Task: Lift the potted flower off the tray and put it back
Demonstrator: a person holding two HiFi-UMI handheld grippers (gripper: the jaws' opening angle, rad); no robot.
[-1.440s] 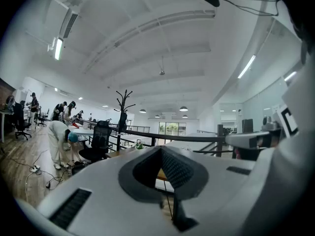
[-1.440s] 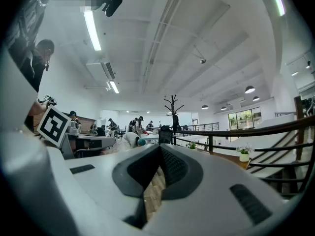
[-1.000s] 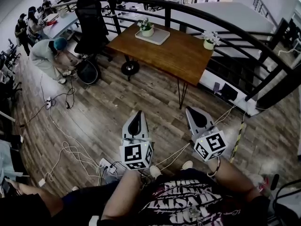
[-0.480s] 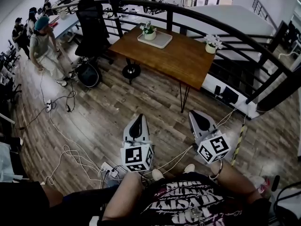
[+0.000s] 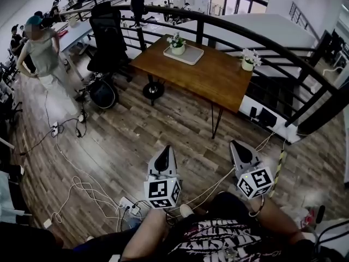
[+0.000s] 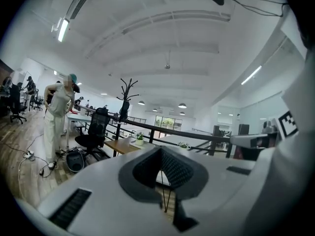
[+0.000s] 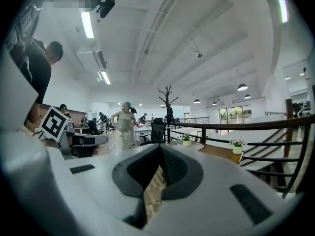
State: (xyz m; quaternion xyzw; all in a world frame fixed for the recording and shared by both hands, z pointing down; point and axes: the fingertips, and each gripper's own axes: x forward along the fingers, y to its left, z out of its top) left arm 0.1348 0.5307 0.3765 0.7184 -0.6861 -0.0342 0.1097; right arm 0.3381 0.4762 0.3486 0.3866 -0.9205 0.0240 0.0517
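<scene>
Nearest, the left gripper (image 5: pixel 166 150) and the right gripper (image 5: pixel 238 145) are hanging over the wooden floor (image 5: pixel 136 130), each with its fingers pressed together on nothing. Both have been sinking a little lower in the head view, not reaching out. Well beyond them, the desk (image 5: pixel 212 75) is carrying the tray (image 5: pixel 192 55), with the potted flower (image 5: pixel 176 43) sitting on it untouched. A second flower pot (image 5: pixel 249 59) is standing near the desk's right edge. Far left, a bystander (image 5: pixel 46 53) has been straightening up. The lift is likely not starting yet, since the walk to the desk is still ahead.

A wooden table (image 5: pixel 212 78) stands against a black railing (image 5: pixel 262 34). Left of the table are a black chair (image 5: pixel 106 31) and a standing person (image 5: pixel 46 59); cables (image 5: pixel 76 182) trail across the floor (image 5: pixel 136 130) before it.
</scene>
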